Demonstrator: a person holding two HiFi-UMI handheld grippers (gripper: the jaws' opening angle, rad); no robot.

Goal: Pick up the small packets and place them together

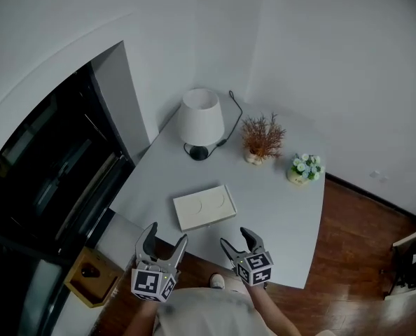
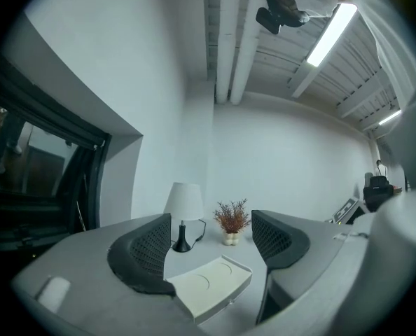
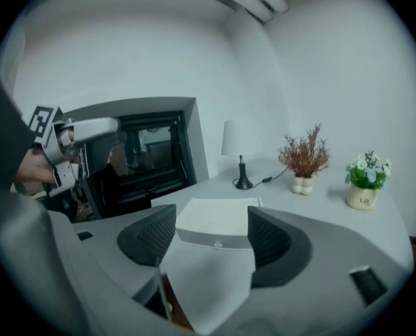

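Observation:
A flat white box (image 1: 204,207) with two round marks on its lid lies near the front edge of the pale table (image 1: 285,208). No small packet shows in any view. My left gripper (image 1: 167,235) hovers just off the table's front edge, to the box's near left, open with nothing between its jaws. My right gripper (image 1: 236,238) is beside it on the near right, also open and holding nothing. The left gripper view looks between the open left gripper (image 2: 211,247) at the box (image 2: 211,284). The open right gripper (image 3: 204,233) frames the box (image 3: 218,215) just beyond its tips.
At the back of the table stand a white lamp (image 1: 199,120) with its cord, a dried plant (image 1: 262,138) and a small flower pot (image 1: 305,168). A dark glass wall (image 1: 47,180) runs along the left. Wooden floor (image 1: 355,257) lies to the right, and a low wooden stand (image 1: 89,275) sits at lower left.

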